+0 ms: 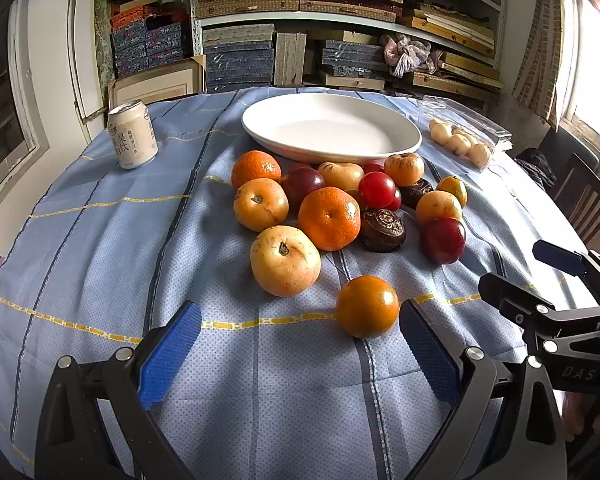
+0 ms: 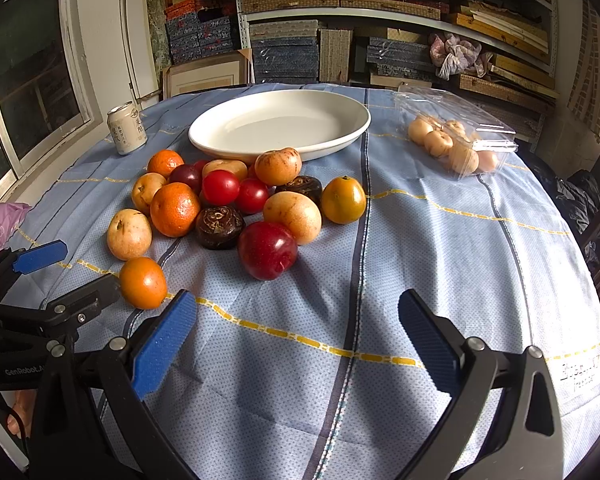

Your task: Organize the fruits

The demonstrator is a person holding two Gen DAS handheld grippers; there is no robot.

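Observation:
A heap of mixed fruit lies on the blue cloth in front of an empty white oval plate (image 1: 260, 136) (image 2: 280, 124). It holds mandarins (image 1: 329, 218), pale yellow fruits (image 1: 285, 260), red plums (image 2: 267, 250) and dark water chestnuts (image 2: 219, 227). One small orange fruit (image 1: 367, 306) (image 2: 143, 282) sits apart, nearest me. My left gripper (image 1: 300, 344) (image 2: 64, 278) is open just short of that fruit, which lies close to its right finger. My right gripper (image 2: 298, 340) (image 1: 536, 276) is open over bare cloth, short of the red plum.
A pale drink can (image 1: 132, 134) (image 2: 127, 128) stands at the back left. A clear plastic box (image 1: 464, 136) (image 2: 456, 140) with several pale fruits lies at the back right. A dark chair (image 1: 588, 200) stands past the table's right edge. Shelves of boxes fill the background.

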